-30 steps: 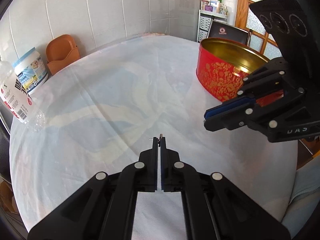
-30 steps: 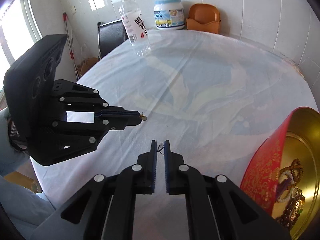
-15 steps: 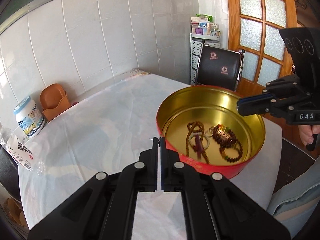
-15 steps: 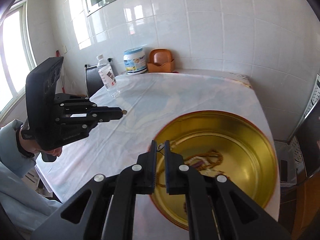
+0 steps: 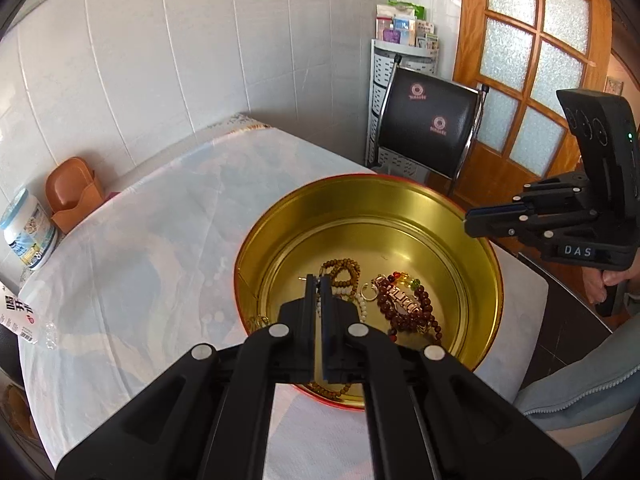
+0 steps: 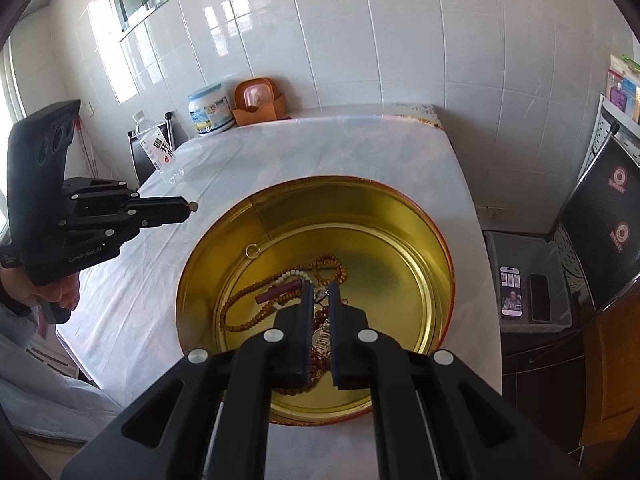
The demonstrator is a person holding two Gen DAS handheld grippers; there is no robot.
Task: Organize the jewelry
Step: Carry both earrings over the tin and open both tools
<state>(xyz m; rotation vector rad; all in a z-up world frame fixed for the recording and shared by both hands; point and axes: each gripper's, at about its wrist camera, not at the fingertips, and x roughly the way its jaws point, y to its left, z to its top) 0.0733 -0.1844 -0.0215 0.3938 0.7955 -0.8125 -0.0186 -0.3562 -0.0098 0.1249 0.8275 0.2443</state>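
Tiny item at left gripper (image 6: pixel 192 207) tip too small to identify; bottle (image 5: pixel 16 312) cut by frame edge

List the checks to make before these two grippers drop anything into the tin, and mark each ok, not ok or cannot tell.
1. Tin lid off: ok.
2. Left gripper shut on stud: ok.
3. Right gripper shut: ok.
4. Something held in right gripper: cannot tell; beads behind its tips confuse the view.
5. Left gripper above the tin, not beside it: cannot tell.
6. Bare tin floor left for more: ok.
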